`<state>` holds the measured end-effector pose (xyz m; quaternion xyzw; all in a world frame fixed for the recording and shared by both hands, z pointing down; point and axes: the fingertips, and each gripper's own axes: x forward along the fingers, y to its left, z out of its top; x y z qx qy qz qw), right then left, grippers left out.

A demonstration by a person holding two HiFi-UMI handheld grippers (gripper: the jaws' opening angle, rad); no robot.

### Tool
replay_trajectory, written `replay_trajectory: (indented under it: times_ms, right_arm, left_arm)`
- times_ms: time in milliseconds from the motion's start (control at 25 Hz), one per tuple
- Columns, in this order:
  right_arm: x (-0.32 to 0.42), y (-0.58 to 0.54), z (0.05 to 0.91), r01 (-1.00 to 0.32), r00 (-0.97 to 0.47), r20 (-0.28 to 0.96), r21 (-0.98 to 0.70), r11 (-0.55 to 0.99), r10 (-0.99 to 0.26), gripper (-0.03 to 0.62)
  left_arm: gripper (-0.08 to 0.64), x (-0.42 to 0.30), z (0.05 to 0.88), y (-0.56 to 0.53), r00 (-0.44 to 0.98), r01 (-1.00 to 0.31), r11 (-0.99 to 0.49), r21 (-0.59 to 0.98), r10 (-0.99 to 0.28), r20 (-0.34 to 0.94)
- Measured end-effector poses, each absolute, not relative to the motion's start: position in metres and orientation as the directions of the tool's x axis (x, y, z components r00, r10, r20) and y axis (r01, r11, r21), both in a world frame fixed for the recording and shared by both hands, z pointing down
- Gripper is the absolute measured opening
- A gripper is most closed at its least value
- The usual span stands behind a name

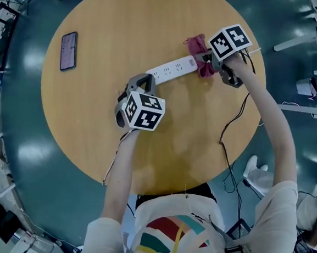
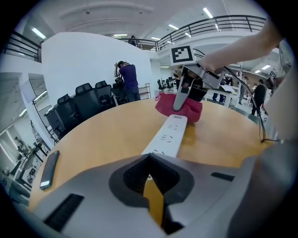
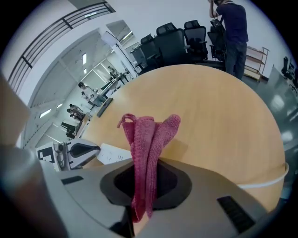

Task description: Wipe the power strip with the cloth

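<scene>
The white power strip (image 1: 171, 70) lies slantwise on the round wooden table (image 1: 112, 25). My right gripper (image 1: 207, 59) is shut on the pink cloth (image 1: 197, 44), which sits bunched at the strip's far right end. In the right gripper view the cloth (image 3: 149, 135) stands folded between the jaws, with the strip (image 3: 111, 153) low at the left. My left gripper (image 1: 143, 82) is shut with nothing between its jaws, its tips at the strip's near left end. The left gripper view looks along the strip (image 2: 167, 137) to the cloth (image 2: 163, 104) and the right gripper (image 2: 186, 90).
A dark phone (image 1: 68, 50) lies flat near the table's left edge. A thin black cable (image 1: 230, 129) hangs from my right arm across the table's right rim. Office chairs (image 2: 86, 100) and a standing person (image 2: 126, 76) are beyond the table.
</scene>
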<state>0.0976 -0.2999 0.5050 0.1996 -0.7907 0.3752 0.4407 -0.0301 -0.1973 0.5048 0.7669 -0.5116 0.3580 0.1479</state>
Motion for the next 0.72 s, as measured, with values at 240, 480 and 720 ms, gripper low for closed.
replay_trajectory:
  times_ms: [240, 480, 720]
  right_arm:
    - [0.104, -0.288, 0.499, -0.672, -0.541, 0.841, -0.416, 0.613, -0.023, 0.04]
    - [0.116, -0.249, 0.498, -0.685, -0.581, 0.813, -0.464, 0.562, -0.036, 0.038]
    - [0.124, -0.227, 0.493, -0.692, -0.604, 0.796, -0.5, 0.521, -0.039, 0.038]
  left_arm:
    - [0.041, -0.031, 0.505, -0.203, 0.21, -0.893, -0.427, -0.145, -0.679, 0.704]
    - [0.041, -0.029, 0.502, -0.192, 0.215, -0.884, -0.442, -0.152, -0.673, 0.707]
    - [0.041, -0.034, 0.499, -0.199, 0.235, -0.865, -0.477, -0.156, -0.658, 0.715]
